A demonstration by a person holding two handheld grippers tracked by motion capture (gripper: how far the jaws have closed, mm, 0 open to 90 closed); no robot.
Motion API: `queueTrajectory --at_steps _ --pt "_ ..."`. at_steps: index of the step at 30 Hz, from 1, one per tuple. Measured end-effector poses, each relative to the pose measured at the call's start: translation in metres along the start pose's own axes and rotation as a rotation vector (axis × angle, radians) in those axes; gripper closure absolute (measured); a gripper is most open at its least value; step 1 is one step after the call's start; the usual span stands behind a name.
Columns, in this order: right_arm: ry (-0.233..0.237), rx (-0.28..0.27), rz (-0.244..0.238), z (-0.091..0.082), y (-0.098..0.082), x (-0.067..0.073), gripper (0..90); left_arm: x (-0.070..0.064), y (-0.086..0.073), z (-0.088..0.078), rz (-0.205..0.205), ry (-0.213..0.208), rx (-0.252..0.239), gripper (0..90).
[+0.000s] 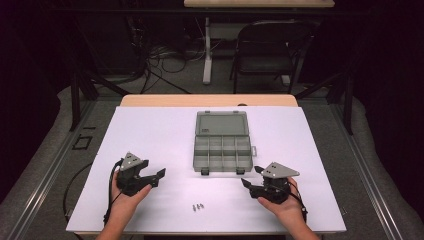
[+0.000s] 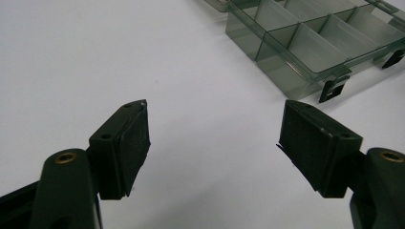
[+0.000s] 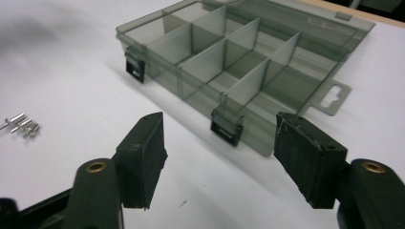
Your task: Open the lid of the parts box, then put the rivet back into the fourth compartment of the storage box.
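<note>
A clear grey compartment box [image 1: 222, 152] lies open in the middle of the white table, its lid [image 1: 222, 123] folded back away from me. Its divided compartments [image 3: 229, 62] look empty, and two black latches [image 3: 228, 129] hang on its near side. Three small metal screws [image 1: 199, 206] lie near the front edge, between my hands; the right gripper view has them at far left [image 3: 20, 125]. My left gripper [image 1: 159, 176] is open at the front left, holding nothing [image 2: 212, 148]. Front right, my right gripper [image 1: 251, 177] is open and empty as well [image 3: 219, 160], pointing at the box.
The white sheet [image 1: 150, 135] covers a wooden table whose far edge [image 1: 210, 100] shows. Beyond it stand a black chair [image 1: 265, 50], a table leg [image 1: 207, 50] and loose cables [image 1: 165, 55] on the floor. Each gripper trails a black cable [image 1: 110, 190] off the front edge.
</note>
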State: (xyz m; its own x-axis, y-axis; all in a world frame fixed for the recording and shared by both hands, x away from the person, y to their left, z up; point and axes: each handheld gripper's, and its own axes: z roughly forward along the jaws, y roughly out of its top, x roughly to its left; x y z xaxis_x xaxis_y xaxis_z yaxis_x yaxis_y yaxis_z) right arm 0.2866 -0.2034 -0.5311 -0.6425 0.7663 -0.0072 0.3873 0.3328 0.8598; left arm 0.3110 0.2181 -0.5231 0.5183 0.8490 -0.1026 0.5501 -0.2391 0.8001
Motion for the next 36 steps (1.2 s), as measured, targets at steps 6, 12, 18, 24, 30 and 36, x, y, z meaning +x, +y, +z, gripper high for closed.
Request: queueTrajectory --at_steps 6,12,18,24,30,36 --pt "0.038 0.032 -0.041 0.010 -0.004 0.011 32.8 -0.001 -0.003 0.004 0.001 -0.010 -0.012 25.8" --pt "0.066 0.037 -0.056 0.016 -0.004 0.020 34.6 -0.002 -0.004 0.004 -0.003 -0.007 -0.016 25.8" --pt "0.087 0.046 -0.071 0.019 -0.002 0.026 37.3 -0.003 -0.003 0.003 -0.001 -0.006 -0.023 25.9" --pt "0.104 0.053 -0.082 0.022 -0.002 0.030 38.9 -0.004 -0.004 0.003 -0.008 -0.007 -0.023 25.9" --pt "0.130 0.054 -0.075 0.026 0.000 0.035 40.2 -0.003 -0.004 0.002 -0.013 -0.003 -0.025 25.9" --pt "0.167 0.054 -0.111 0.030 0.004 0.042 43.2 -0.003 -0.004 0.002 -0.011 0.000 -0.028 25.9"
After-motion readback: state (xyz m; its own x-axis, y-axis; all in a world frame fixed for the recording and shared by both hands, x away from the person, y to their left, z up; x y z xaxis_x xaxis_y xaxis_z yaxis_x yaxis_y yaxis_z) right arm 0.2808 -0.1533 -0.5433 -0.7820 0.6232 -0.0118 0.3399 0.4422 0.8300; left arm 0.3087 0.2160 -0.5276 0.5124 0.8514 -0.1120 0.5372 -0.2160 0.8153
